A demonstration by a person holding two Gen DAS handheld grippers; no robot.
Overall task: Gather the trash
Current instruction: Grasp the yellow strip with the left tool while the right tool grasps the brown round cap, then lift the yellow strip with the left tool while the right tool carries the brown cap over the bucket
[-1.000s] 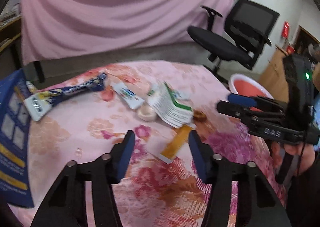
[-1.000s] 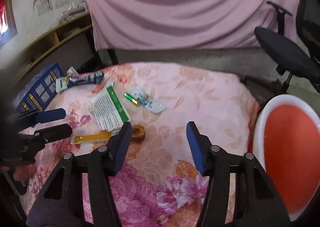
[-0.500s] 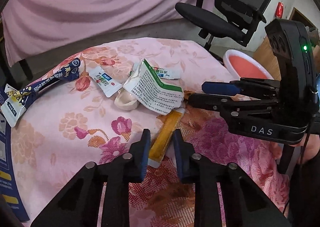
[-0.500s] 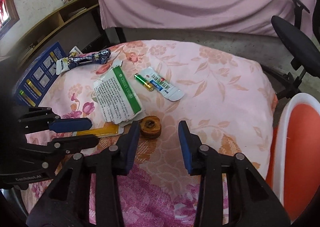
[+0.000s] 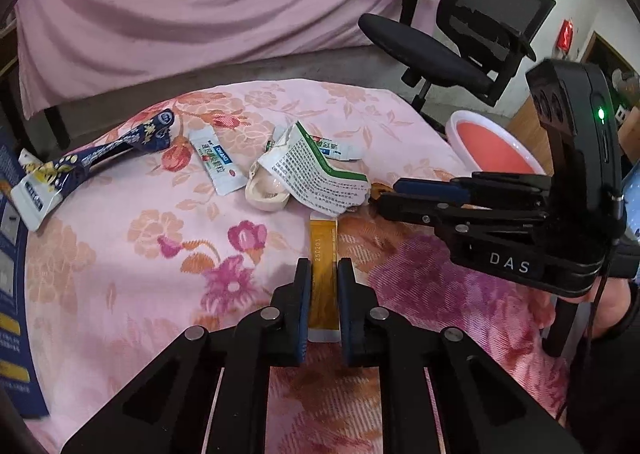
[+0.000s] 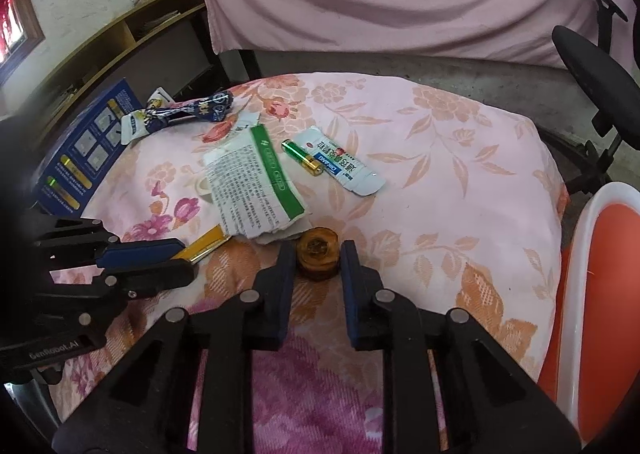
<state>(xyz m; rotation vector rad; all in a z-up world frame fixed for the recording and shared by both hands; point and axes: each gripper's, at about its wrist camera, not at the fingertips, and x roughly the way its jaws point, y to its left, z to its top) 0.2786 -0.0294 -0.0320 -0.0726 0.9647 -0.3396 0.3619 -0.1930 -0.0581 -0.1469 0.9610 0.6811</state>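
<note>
Trash litters the floral tabletop — left gripper pinches the yellow sachet, right gripper narrowed around the brown cap, seemingly gripping it; next, lift both toward the red bin

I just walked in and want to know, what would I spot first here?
Probably the left gripper pinching a yellow sachet on the flowery tablecloth. Next, the right gripper squeezes a small brown cap, with torn wrappers and a green battery scattered behind.
</note>
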